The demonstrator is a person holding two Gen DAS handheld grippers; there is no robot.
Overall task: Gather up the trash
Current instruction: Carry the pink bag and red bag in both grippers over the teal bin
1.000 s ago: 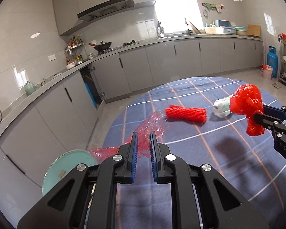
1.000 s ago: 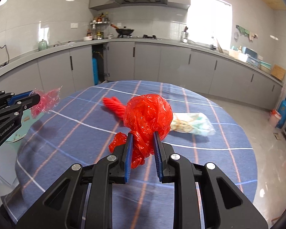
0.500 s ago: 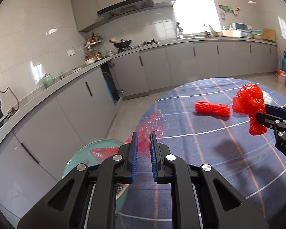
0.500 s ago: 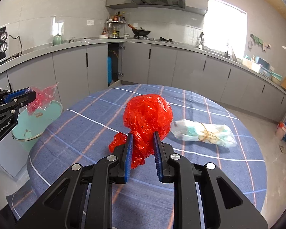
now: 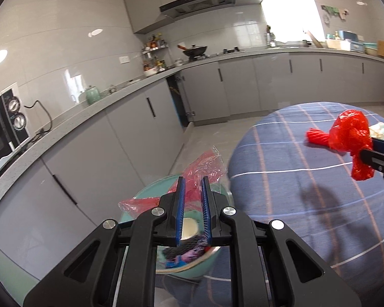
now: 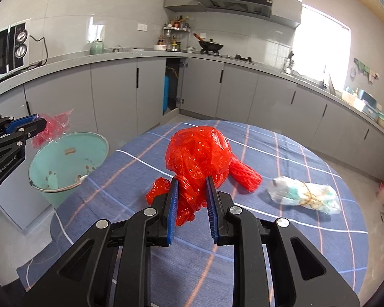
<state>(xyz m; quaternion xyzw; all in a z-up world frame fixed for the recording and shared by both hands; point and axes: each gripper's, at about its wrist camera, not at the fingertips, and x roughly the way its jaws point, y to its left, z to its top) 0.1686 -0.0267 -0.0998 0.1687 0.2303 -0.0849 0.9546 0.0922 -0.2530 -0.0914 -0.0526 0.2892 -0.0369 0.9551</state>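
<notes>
Parcel (image 6: 304, 197) on tablecloth – clear from right wrist only.

Red bag (image 6: 198, 153) in right claw (image 6: 190, 204) above table (image 6: 281, 243)

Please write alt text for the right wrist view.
The right hand-held gripper holds a knotted red plastic bag above a blue checked table. At left, the left hand-held gripper holds a red wrapper over a green bin.
</notes>
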